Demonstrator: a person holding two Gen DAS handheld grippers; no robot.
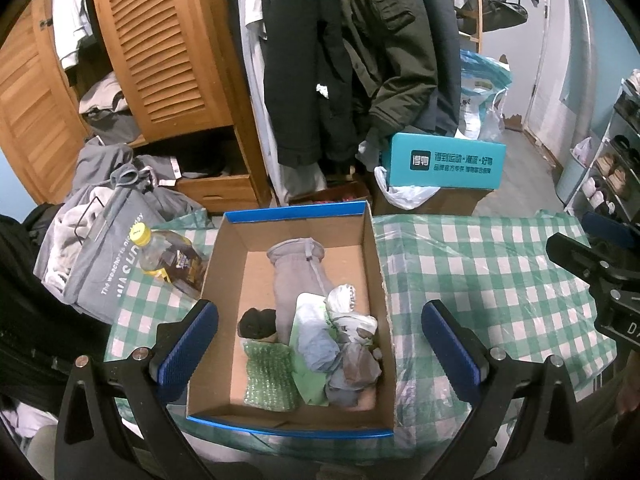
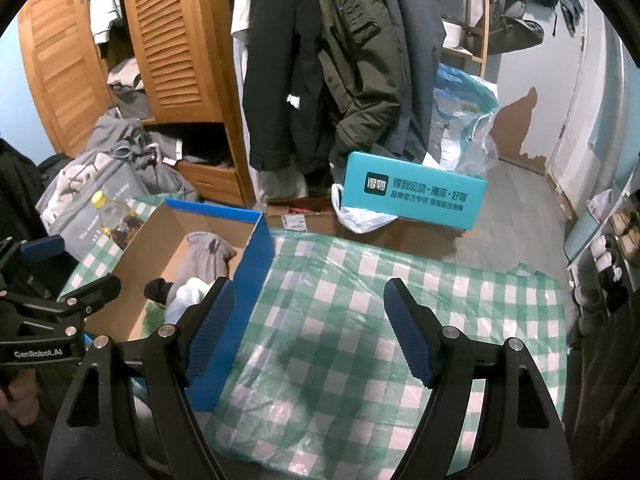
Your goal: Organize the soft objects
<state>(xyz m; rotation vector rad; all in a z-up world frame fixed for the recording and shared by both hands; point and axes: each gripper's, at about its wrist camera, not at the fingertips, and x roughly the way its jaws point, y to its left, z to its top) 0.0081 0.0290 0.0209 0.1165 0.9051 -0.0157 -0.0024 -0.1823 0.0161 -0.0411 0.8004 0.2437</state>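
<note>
A cardboard box with a blue rim (image 1: 296,213) stands on the green checked tablecloth (image 1: 480,272). Inside lie a grey garment (image 1: 296,276), a black sock (image 1: 258,322), green bubble wrap (image 1: 270,376), a pale blue cloth (image 1: 316,340) and a white and grey bundle (image 1: 352,320). My left gripper (image 1: 320,306) hovers open over the box, its fingers spread about as wide as the box, holding nothing. My right gripper (image 2: 309,286) is open and empty over bare tablecloth (image 2: 360,320), just right of the box's blue wall (image 2: 244,312). Each gripper shows at the edge of the other's view.
A yellow-capped bottle (image 1: 168,256) lies left of the box beside a grey bag of clothes (image 1: 104,268). Beyond the table are a teal box (image 1: 444,164), hanging coats (image 1: 344,60), a wooden wardrobe (image 1: 160,48) and a shoe rack (image 1: 616,160) at right.
</note>
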